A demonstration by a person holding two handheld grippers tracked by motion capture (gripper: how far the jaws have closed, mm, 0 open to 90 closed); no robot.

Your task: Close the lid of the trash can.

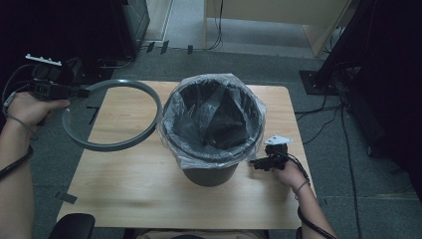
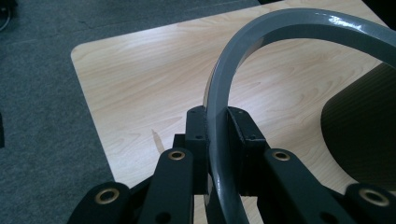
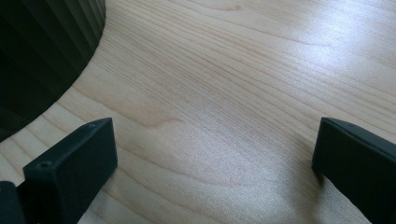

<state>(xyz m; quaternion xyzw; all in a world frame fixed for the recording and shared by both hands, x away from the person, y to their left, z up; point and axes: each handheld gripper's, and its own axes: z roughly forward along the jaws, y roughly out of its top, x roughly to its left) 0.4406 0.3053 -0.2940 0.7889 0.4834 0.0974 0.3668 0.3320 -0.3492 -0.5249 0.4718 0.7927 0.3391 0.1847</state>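
I've got the left gripper (image 2: 217, 154) clamped on the grey ring (image 1: 113, 114), pinching its rim edge-on so it hangs level, off the table (image 1: 149, 189) and just left of the bin (image 1: 211, 129). The bag (image 1: 171, 117) is draped over the bin's lip, ready for the ring to pin it. My right gripper (image 3: 212, 163) rests spread wide and empty beside the bin's base.
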